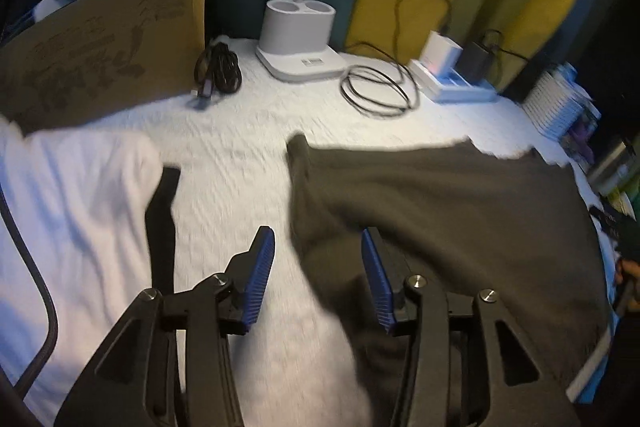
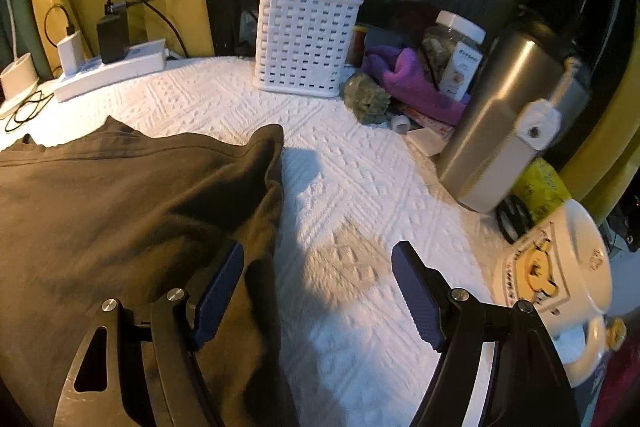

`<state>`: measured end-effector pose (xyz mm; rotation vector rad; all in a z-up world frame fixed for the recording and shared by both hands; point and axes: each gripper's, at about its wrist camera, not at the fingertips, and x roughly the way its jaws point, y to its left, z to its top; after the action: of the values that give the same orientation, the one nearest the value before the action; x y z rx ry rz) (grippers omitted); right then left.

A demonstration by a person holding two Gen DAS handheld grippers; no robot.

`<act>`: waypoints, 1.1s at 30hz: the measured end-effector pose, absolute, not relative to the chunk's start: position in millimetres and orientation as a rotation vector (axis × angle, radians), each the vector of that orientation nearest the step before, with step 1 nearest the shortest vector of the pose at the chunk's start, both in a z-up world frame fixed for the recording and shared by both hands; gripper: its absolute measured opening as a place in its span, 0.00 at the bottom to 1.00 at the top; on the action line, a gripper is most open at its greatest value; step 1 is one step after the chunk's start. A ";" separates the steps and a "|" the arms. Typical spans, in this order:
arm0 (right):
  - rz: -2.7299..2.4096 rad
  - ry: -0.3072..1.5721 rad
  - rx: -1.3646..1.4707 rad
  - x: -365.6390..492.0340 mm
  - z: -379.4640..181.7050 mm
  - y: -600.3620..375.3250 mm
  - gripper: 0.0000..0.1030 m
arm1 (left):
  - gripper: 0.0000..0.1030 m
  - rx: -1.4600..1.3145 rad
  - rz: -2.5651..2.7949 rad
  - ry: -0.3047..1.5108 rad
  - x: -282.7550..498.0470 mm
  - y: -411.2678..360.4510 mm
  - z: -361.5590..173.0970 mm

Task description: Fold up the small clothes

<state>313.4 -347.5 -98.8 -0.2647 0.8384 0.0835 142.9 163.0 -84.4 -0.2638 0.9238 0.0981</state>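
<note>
We are early to midway in the fold, as far as we can judge. The dark garment (image 1: 440, 195) lies on the white textured cover (image 1: 240, 155) of the table, spread over its middle and running toward the near edge, with its far hem roughly parallel to the back edge where the lamp base (image 1: 298, 39) and power strip (image 2: 108, 71) sit. In the right wrist view its right-hand border is doubled up into a raised ridge, so we read one side fold as begun or just laid; the cloth is not yet a compact packet, and more folds appear to be left.

Our left gripper (image 1: 318, 275) has its jaws spread, with nothing clamped: the garment's left corner lies under and between the pads, but they do not press on it. The left view is smeared, so we cannot be sure how flat that corner lies. Our right gripper (image 2: 318, 293) also stands wide apart and empty, its left pad over the garment's folded border and its right pad above bare cover.

A white garment (image 1: 68, 211) lies at the left side of the table beside a cardboard box (image 1: 104, 47); it looks loosely spread, and we take it as waiting its turn. The white basket (image 2: 306, 47) and steel flask (image 2: 508, 115) crowd the back right corner, well clear of the cloth.
</note>
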 end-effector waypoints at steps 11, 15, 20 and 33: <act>0.091 0.807 -0.260 253.1 -80.7 -359.1 0.76 | 0.47 -0.252 0.021 0.910 71.0 123.1 -80.9; 0.094 0.797 -0.257 230.9 -78.4 -366.2 0.76 | 0.51 -0.229 0.005 0.911 52.3 107.2 -86.6; 0.095 0.808 -0.221 206.7 -81.4 -384.0 0.76 | 0.51 -0.229 -0.011 0.915 27.4 95.1 -98.4; 0.192 0.855 -0.032 138.1 -102.3 -420.2 0.66 | 0.51 -0.201 -0.054 0.886 -9.3 81.3 -106.9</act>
<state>138.1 -420.2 -102.3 -0.0316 0.8547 0.1924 -9.3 81.3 -106.9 -0.2005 0.8865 -0.0545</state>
